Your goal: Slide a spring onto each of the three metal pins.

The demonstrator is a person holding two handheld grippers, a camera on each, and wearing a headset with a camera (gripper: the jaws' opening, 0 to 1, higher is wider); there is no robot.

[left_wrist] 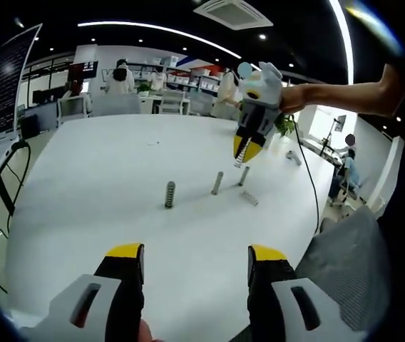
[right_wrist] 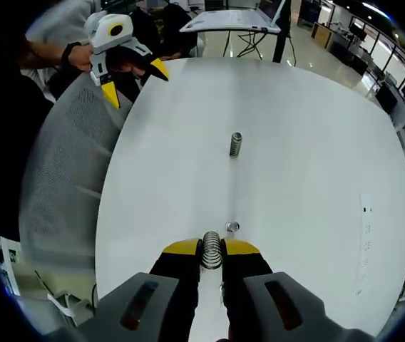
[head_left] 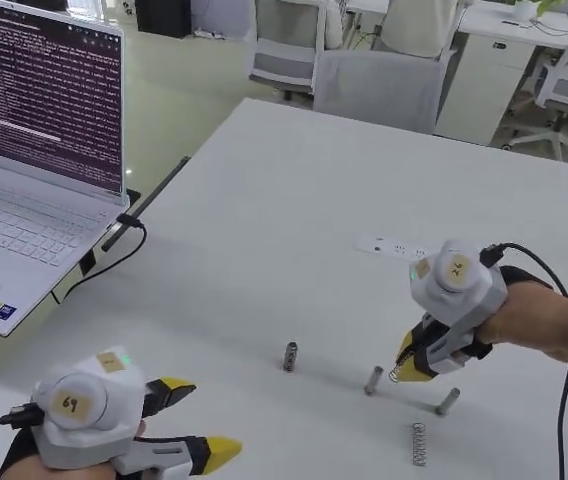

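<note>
Three short metal pins stand on the white table [head_left: 294, 200]. The left pin [head_left: 290, 356] [left_wrist: 170, 194] [right_wrist: 236, 144] wears a spring. The middle pin [head_left: 373, 380] [left_wrist: 217, 182] [right_wrist: 232, 227] and the right pin [head_left: 447, 401] [left_wrist: 243, 176] are bare. My right gripper [head_left: 411, 366] [left_wrist: 247, 151] [right_wrist: 212, 248] is shut on a spring [head_left: 398, 374] [right_wrist: 212, 251], hovering just above and beside the middle pin. A loose spring [head_left: 419, 443] [left_wrist: 249, 198] lies on the table near the right pin. My left gripper [head_left: 199, 420] [left_wrist: 194, 251] [right_wrist: 127, 75] rests open and empty at the near left.
An open laptop [head_left: 34, 150] sits at the table's left edge with a black cable [head_left: 114, 250] beside it. A white power strip [head_left: 389, 246] lies beyond the pins. Office chairs [head_left: 379, 85] stand past the far edge.
</note>
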